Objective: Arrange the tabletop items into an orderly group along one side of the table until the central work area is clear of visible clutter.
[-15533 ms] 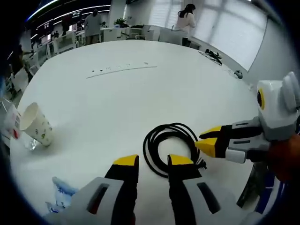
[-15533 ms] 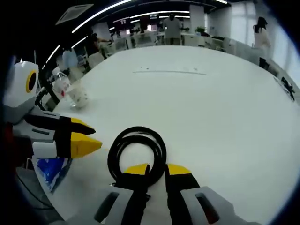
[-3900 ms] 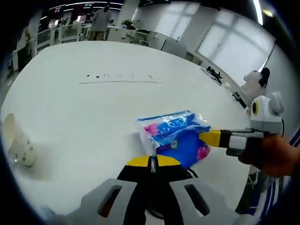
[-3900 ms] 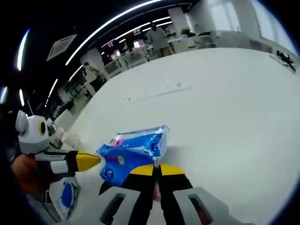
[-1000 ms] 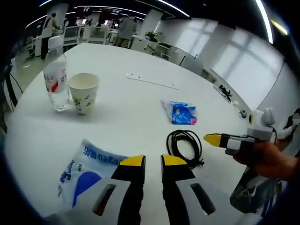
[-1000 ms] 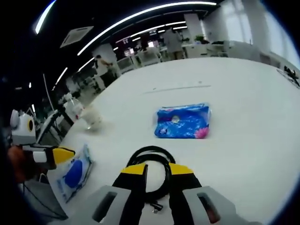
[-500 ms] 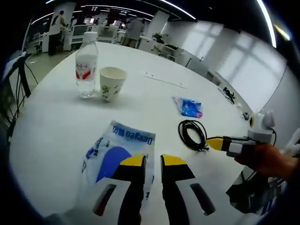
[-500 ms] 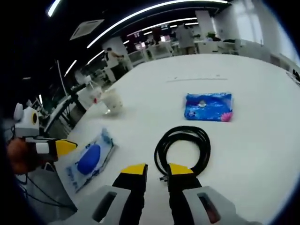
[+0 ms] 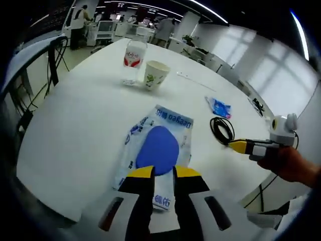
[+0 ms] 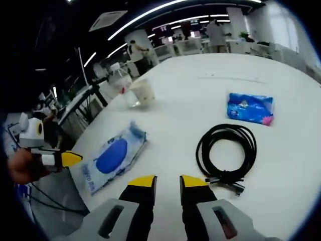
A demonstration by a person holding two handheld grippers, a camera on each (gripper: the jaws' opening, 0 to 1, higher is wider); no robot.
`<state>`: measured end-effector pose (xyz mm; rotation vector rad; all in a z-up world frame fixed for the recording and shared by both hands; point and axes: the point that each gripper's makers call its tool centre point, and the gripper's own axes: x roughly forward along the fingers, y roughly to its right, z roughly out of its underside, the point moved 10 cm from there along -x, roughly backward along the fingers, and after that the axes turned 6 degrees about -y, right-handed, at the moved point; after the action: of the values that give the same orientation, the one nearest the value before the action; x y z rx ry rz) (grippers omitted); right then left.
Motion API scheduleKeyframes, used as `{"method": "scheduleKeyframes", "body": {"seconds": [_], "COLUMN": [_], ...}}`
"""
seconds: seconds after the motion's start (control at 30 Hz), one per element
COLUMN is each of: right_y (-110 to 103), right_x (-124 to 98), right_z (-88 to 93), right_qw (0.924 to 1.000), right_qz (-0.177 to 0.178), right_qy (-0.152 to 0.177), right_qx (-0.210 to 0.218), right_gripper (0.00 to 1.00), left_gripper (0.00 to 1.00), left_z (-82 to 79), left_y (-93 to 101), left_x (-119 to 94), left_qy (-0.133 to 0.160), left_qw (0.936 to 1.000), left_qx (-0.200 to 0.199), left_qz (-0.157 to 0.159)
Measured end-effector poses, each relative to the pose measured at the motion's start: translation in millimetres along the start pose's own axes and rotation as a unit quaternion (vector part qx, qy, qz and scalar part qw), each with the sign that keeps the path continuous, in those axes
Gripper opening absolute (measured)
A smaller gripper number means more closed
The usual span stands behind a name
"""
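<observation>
Both tools held open over the white table (image 9: 75, 120)

The left tool (image 9: 160, 173) is poised at the wipes pack (image 9: 158, 145), its tips parted; the right tool (image 10: 163, 181) is parted near the coiled cable (image 10: 228, 150). The blue tissue pack (image 10: 251, 108), cup (image 9: 155, 75) and bottle (image 9: 133, 63) are seen beyond.

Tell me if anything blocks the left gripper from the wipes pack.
Nothing visible does. The left gripper hangs right over the near end of the wipes pack, jaws open. The cable and cup lie well beyond it.
</observation>
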<state>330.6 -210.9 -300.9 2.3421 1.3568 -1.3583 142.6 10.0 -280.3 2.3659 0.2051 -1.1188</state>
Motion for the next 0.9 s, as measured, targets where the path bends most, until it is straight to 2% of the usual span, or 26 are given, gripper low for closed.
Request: {"method": "scheduleKeyframes", "body": {"seconds": [0.13,0.23,0.37,0.4,0.47,0.57,0.6,0.9], "right_y": [-5,-7,-13,-15,-19,-26,-28,-41], "right_x": [4,9,17,20,24,30,32,45], "right_z": [-3.7,-9.0,-13.9,-16.6,-19.0,-20.6,-21.2,-27.6], "right_qw": [0.9998,0.9996,0.9986,0.9979,0.9969,0.9950,0.9945,0.9903], "right_qz": [-0.012,-0.020,-0.036,-0.041,-0.048,-0.060,-0.061,-0.074], "right_qy": [-0.010,-0.014,-0.029,-0.036,-0.045,-0.058,-0.061,-0.085], "right_qx": [-0.010,-0.016,-0.026,-0.033,-0.043,-0.055,-0.059,-0.081], "right_gripper": [0.19,0.22,0.31,0.34,0.40,0.47,0.48,0.53], "left_gripper": [0.13,0.15,0.27,0.30,0.36,0.37,0.38,0.44], "left_z": [7.3,13.5,22.3,24.8,28.8,33.2,34.2,41.5], "left_y": [-3.6,0.6,-3.6,-10.6,-8.9,-5.5,-1.4,-12.5], "left_x": [-9,-17,-17,-14,-16,-21,-24,-19], "left_qy": [-0.002,-0.004,-0.019,-0.025,-0.030,-0.032,-0.033,-0.040], "left_qw": [0.9997,0.9996,0.9990,0.9983,0.9968,0.9957,0.9957,0.9912], "left_qx": [-0.021,-0.026,-0.039,-0.051,-0.074,-0.087,-0.087,-0.126], "left_qz": [-0.010,-0.012,-0.012,-0.010,-0.004,-0.004,-0.006,0.002]}}
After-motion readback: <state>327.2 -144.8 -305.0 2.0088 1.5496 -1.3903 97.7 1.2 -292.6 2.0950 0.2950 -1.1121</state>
